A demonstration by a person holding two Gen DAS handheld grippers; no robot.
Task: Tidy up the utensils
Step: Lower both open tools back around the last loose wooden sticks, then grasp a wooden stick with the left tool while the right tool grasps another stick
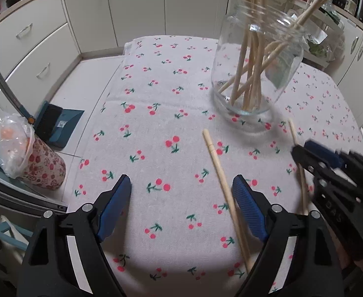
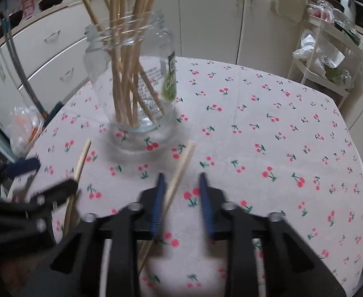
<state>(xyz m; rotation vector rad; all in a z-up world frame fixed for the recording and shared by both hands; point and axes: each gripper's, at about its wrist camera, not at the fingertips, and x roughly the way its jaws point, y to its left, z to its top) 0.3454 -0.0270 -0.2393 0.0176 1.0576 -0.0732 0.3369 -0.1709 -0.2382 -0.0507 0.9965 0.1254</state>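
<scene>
A clear glass jar (image 1: pixel 255 61) holding several wooden chopsticks stands on the cherry-print tablecloth (image 1: pixel 169 86); it also shows in the right wrist view (image 2: pixel 134 79). Two loose chopsticks lie on the cloth in front of it. One chopstick (image 1: pixel 224 188) runs just inside the right finger of my open, empty left gripper (image 1: pixel 181 185); it also shows in the right wrist view (image 2: pixel 78 168). The other chopstick (image 2: pixel 180 173) lies between the jaws of my open right gripper (image 2: pixel 181 178), close to its left finger; it also shows in the left wrist view (image 1: pixel 297 158). The right gripper (image 1: pixel 312 153) appears at the right of the left wrist view.
A floral bin (image 1: pixel 40 163) lined with a plastic bag and a blue dustpan (image 1: pixel 62 123) stand on the floor to the left. White cabinets (image 1: pixel 131 7) line the back. A wire rack (image 2: pixel 325 57) with bags stands at the right.
</scene>
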